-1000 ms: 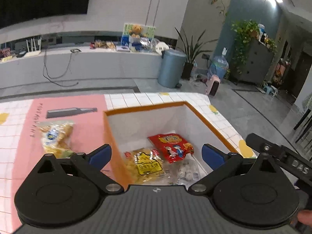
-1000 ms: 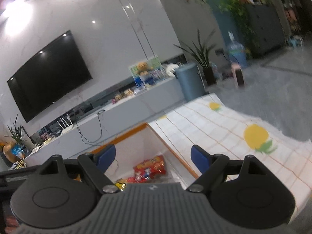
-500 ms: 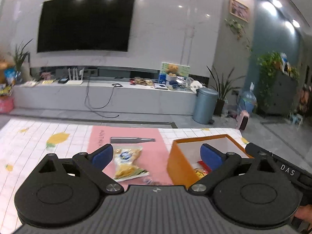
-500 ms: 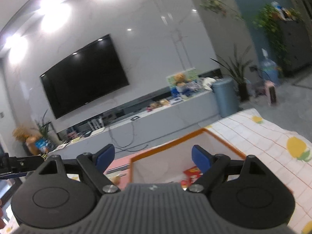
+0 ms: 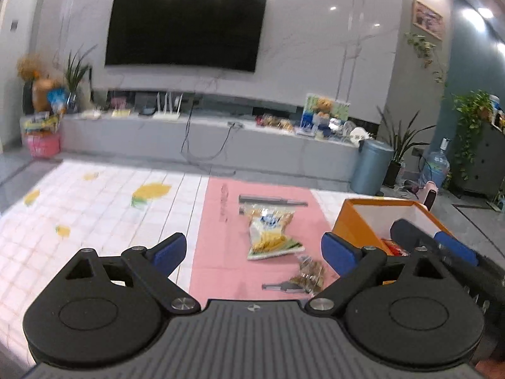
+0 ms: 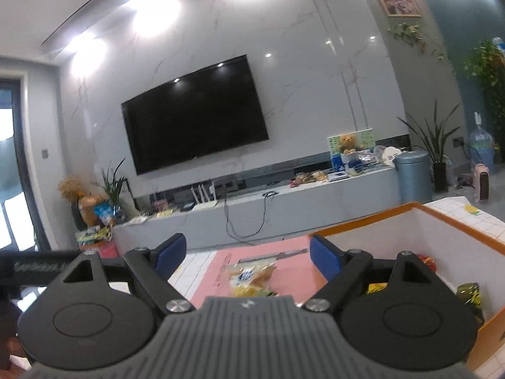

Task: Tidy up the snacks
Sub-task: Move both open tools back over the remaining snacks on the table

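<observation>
A yellow and white snack bag [image 5: 272, 233] lies on the pink mat [image 5: 221, 252], with a small brownish snack packet [image 5: 309, 273] nearer to me. The orange box [image 5: 350, 221] with white inner walls stands to the right and holds red and yellow packets [image 6: 426, 259]. My left gripper [image 5: 252, 249] is open and empty, above the mat before the yellow bag. My right gripper [image 6: 241, 255] is open and empty, by the box's left wall; the yellow bag [image 6: 252, 276] shows between its fingers. The right gripper's fingers [image 5: 454, 248] show over the box in the left wrist view.
The table wears a white checked cloth with yellow fruit prints [image 5: 94, 208]. A grey printed bar [image 5: 271, 200] marks the mat's far end. Beyond the table are a TV wall, a long grey cabinet [image 5: 205, 139] and a blue bin [image 5: 371, 165].
Both grippers swung left and tilted up, away from the inside of the box. The left view now centres on the pink mat and the yellow bag; both stay open.
</observation>
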Demonstrator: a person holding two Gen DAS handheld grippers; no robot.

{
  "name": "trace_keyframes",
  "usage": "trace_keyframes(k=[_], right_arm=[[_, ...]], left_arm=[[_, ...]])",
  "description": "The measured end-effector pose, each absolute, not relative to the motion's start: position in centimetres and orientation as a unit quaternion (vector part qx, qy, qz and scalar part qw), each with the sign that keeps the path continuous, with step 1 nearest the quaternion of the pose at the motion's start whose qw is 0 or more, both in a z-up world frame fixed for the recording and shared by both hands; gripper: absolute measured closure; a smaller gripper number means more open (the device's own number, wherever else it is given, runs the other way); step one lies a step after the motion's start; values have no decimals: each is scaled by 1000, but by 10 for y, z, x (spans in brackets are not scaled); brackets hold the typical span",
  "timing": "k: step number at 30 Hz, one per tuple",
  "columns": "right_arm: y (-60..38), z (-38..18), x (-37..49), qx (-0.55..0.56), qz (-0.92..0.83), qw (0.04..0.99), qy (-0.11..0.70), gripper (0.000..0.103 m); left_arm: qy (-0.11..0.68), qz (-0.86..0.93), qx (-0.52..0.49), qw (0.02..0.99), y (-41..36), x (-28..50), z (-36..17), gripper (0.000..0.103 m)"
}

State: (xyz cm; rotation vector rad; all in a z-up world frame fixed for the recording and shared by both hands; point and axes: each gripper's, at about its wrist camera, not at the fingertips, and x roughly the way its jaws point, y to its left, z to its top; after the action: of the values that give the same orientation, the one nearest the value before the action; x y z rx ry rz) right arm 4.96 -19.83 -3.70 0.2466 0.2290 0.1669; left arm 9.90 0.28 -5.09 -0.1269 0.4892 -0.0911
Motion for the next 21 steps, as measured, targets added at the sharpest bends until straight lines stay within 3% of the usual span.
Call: trace_keyframes(k=[21], right_arm=[[-148,-116,105,18,79,969,233,19]], left_arm=[[314,-71,-124,938,62,140,-104,1]])
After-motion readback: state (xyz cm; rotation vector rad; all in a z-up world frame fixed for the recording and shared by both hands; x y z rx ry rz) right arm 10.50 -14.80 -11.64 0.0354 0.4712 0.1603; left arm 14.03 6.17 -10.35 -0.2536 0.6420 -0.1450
